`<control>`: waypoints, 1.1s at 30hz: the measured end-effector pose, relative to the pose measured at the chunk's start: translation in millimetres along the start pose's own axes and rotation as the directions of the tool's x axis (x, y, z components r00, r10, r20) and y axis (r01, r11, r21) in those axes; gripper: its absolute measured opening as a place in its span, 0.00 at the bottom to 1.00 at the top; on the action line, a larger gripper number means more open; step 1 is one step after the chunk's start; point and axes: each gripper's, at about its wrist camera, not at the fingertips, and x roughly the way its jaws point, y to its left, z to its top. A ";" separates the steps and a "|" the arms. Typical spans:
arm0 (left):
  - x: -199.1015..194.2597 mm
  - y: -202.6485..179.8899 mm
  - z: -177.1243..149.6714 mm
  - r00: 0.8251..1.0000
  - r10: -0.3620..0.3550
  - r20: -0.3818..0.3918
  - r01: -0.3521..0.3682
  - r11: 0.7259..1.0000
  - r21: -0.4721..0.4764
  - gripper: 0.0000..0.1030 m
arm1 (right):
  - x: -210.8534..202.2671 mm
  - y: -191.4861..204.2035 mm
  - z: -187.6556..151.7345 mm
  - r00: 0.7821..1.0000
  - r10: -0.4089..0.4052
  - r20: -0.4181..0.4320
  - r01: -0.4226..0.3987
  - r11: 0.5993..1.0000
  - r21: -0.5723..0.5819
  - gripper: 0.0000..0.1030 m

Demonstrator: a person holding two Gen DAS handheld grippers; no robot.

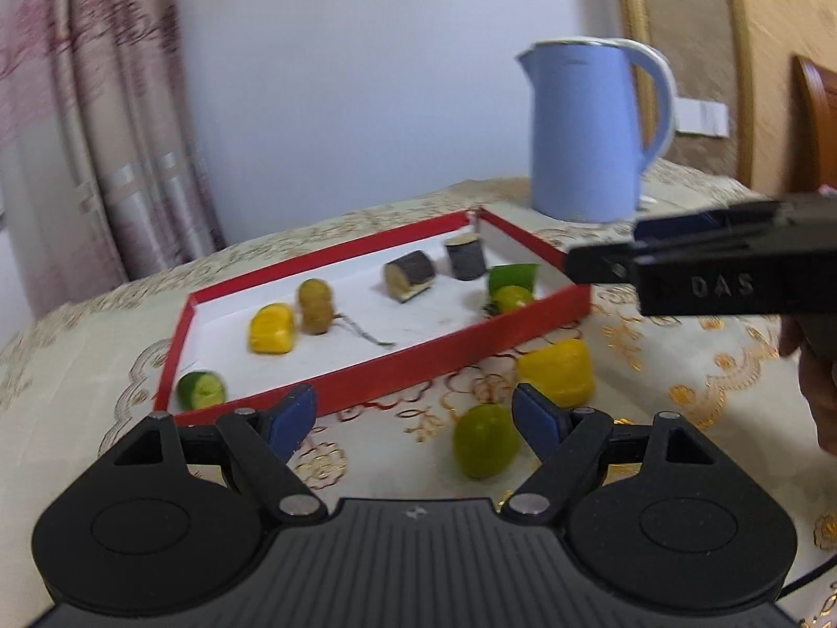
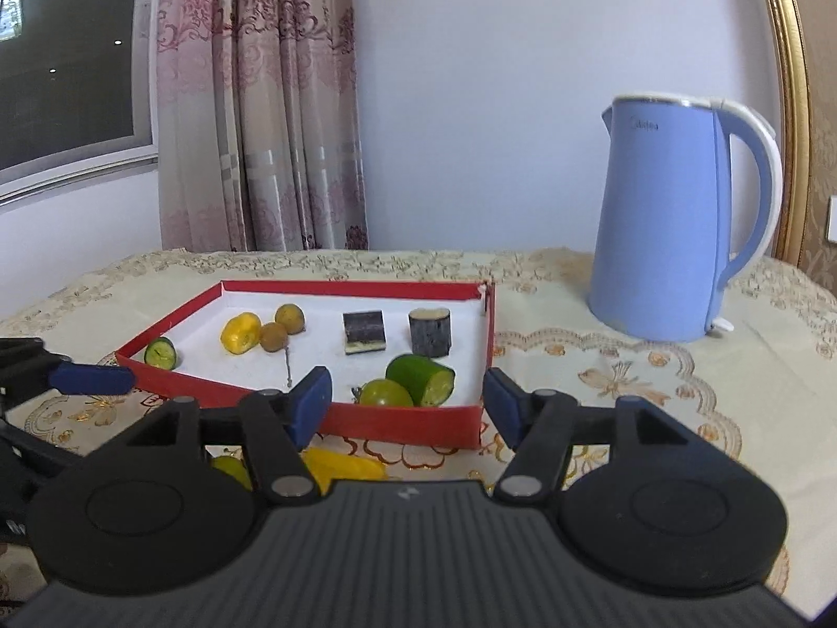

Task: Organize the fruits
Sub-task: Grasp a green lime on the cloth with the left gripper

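Left wrist view: our left gripper [image 1: 413,418] hangs low over the embroidered tablecloth [image 1: 680,366], jaws spread wide, nothing between the blue pads [image 1: 290,418]. A green lime [image 1: 484,447] lies on the cloth just inside the right pad, not touched. A yellow fruit chunk [image 1: 557,374] sits just behind it, close to the front wall of the red tray [image 1: 455,337]. Inside the tray: a cut cucumber piece [image 1: 201,390] in the near left corner, a yellow chunk [image 1: 271,335], two brown longans [image 1: 315,306] with a twig, two dark sugarcane pieces [image 1: 410,275], a green piece with a small lime [image 1: 512,288] at the right end. The blue kettle [image 1: 591,131] stands behind the tray. Our right gripper [image 1: 601,256] enters from the right over the tray's right end; we cannot tell its opening from here. View is motion-blurred.

Right wrist view: our right gripper [image 2: 405,400] has its jaws parted, empty; the tray's near right corner shows between the pads, apart from them. The green piece [image 2: 421,379] and small lime [image 2: 387,392] lie in that corner. Lime and yellow chunk on the cloth are half hidden behind our left finger. Left gripper's blue pad [image 2: 91,379] shows at the left edge.
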 end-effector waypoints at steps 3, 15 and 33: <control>1.7 -8.5 -2.1 1.000 -0.029 -0.004 0.029 0.999 0.026 0.80 | -1.7 -4.2 -0.3 1.000 -0.014 0.006 0.014 1.000 0.009 0.66; 35.9 -8.3 -9.4 0.996 -0.034 -0.085 0.030 0.999 -0.044 0.79 | 6.9 -6.6 -4.4 1.000 -0.018 -0.025 0.019 1.000 0.025 0.66; 32.3 -12.7 -10.8 0.993 -0.078 -0.087 0.075 0.996 -0.037 0.65 | 6.8 -4.5 -6.9 0.999 -0.046 -0.020 0.046 0.999 0.003 0.66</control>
